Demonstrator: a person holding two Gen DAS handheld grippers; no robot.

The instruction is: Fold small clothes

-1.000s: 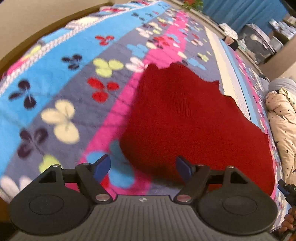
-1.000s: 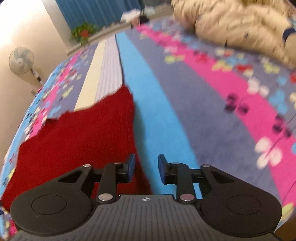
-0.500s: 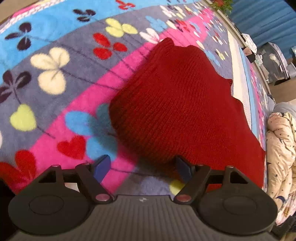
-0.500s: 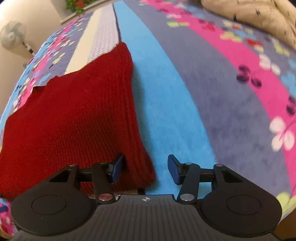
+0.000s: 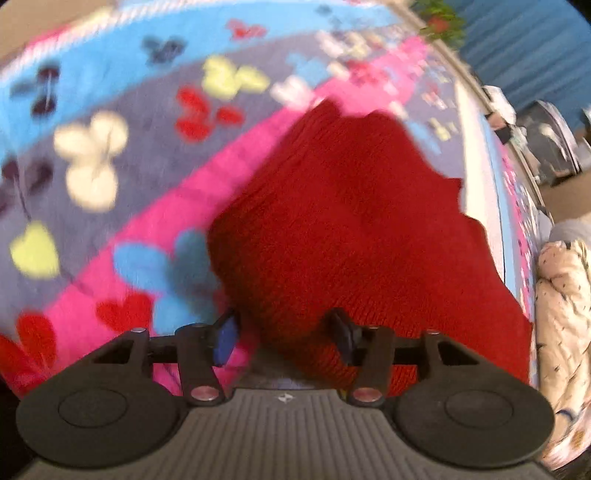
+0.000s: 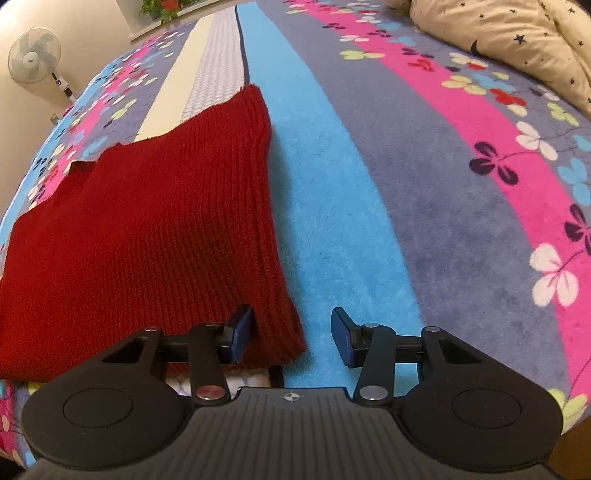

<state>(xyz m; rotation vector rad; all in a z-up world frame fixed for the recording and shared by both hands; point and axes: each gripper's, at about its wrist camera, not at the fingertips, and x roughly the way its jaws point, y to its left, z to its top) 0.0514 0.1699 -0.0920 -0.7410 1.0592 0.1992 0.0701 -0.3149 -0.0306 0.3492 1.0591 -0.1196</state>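
A dark red knitted garment (image 5: 347,229) lies flat on a flowered, striped blanket (image 5: 110,155). In the left wrist view, which is blurred, my left gripper (image 5: 282,338) is open with the garment's near left corner between its fingers. In the right wrist view the same garment (image 6: 147,229) fills the left half. My right gripper (image 6: 290,336) is open around the garment's near right corner, its left finger (image 6: 238,330) on top of the knit and its right finger (image 6: 341,338) over the blue stripe.
A cream quilt with star prints (image 6: 517,40) lies at the bed's far right and shows in the left wrist view (image 5: 561,314). A white standing fan (image 6: 35,55) and a potted plant (image 6: 166,7) stand beyond the bed. Blue curtains (image 5: 517,44) hang behind.
Both grippers have dropped toward the garment's near edge and now straddle its two corners. The left jaws have narrowed; the right jaws have opened wider than a second ago.
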